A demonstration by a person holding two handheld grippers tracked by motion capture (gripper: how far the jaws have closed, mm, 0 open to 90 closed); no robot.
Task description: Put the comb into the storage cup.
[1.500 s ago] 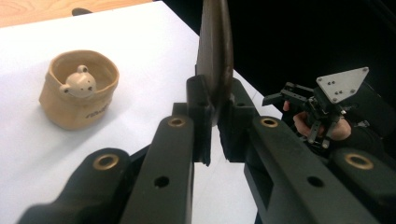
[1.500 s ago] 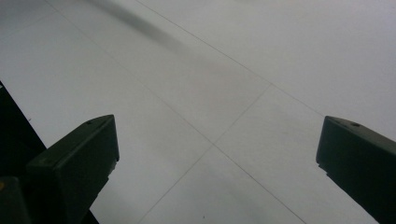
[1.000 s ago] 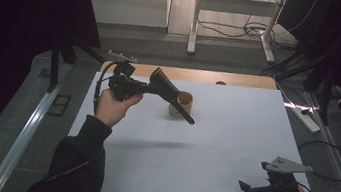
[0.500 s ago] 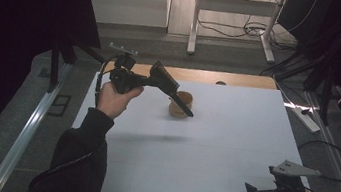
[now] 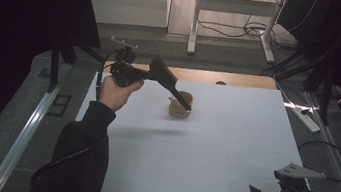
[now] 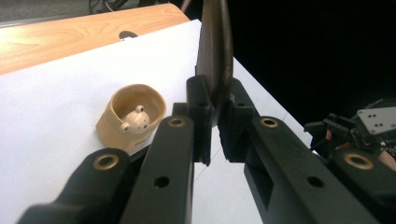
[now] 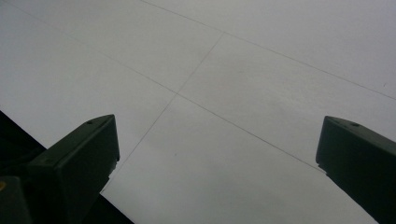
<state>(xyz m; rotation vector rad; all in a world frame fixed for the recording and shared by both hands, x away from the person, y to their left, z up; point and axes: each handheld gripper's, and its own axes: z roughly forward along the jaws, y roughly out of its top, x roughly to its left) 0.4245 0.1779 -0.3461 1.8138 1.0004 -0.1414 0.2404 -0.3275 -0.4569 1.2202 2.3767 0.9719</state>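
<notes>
- While the left tongs (image 6: 212, 126) stay clamped on a dark flat disc (image 6: 215, 46), it hangs above the bear cup (image 6: 131, 116) on the tabletop (image 5: 221, 153).
- Right tongs (image 7: 215, 154) gape wide, empty, near the tabletop's front edge.
- Placing the disc looks still undone.
</notes>
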